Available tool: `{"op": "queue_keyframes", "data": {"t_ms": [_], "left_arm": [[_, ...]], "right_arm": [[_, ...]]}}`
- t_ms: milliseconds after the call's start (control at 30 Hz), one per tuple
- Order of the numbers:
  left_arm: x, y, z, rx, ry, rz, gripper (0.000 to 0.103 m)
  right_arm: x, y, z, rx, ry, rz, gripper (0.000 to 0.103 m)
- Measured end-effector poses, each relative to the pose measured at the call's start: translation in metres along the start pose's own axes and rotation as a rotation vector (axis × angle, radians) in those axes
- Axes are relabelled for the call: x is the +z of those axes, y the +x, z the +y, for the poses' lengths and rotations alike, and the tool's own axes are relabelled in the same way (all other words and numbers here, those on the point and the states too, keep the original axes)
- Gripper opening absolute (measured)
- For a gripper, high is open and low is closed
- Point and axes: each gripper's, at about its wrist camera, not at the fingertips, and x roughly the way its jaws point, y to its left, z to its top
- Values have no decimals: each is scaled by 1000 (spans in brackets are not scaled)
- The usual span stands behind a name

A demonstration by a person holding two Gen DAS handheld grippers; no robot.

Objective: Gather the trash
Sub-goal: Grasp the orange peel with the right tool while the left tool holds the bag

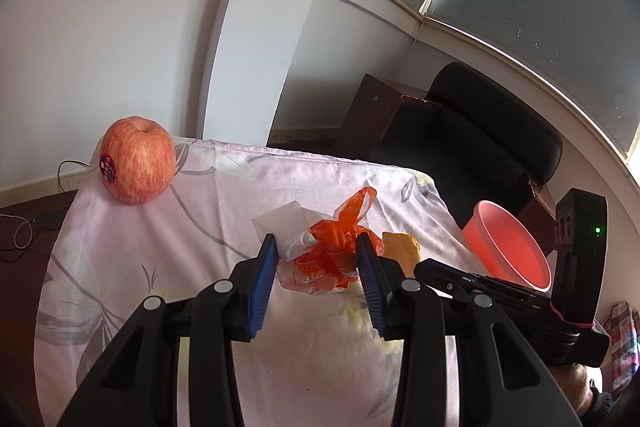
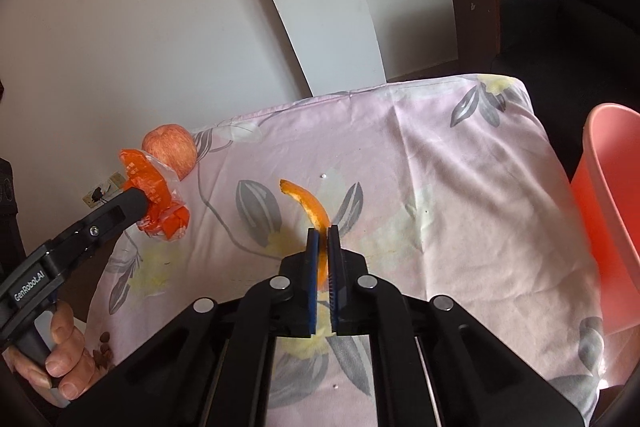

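My left gripper (image 1: 316,245) is closed around a crumpled orange plastic bag (image 1: 334,255) with white tissue (image 1: 284,227) bunched against it. In the right wrist view the bag (image 2: 154,195) hangs at the left gripper's tip, lifted off the cloth. My right gripper (image 2: 323,233) is shut on a curved strip of orange peel (image 2: 306,203) held above the table. The peel also shows in the left wrist view (image 1: 402,247), just right of the bag. A pink bin (image 1: 508,247) stands off the table's right side and also shows in the right wrist view (image 2: 608,211).
A red apple (image 1: 138,161) sits at the far left corner of the table, covered by a pink floral cloth (image 1: 192,247). A black chair (image 1: 480,151) and a dark wooden cabinet (image 1: 376,115) stand behind the table. Cables lie on the floor at left.
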Motion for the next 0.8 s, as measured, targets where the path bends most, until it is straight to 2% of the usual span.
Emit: {"op": "queue_keyframes", "data": {"t_ms": [300,333,533,800], "left_arm": [[-8,-5,-24,-34,33,20,39],[-10,-6,-27,-38,37,23,39],[-15,-9,-47,-62,76,32,39],[-17,-15,-63,-70,98,28,39]], "right_arm": [[-15,-43,-5,-45,-21,-44,5],[-17,-46,-5,-49,-21,-48,1],[-31,-62,-12,-86,-19,-41,0],[-53,-89,-49,-85,97,-63,0]]}}
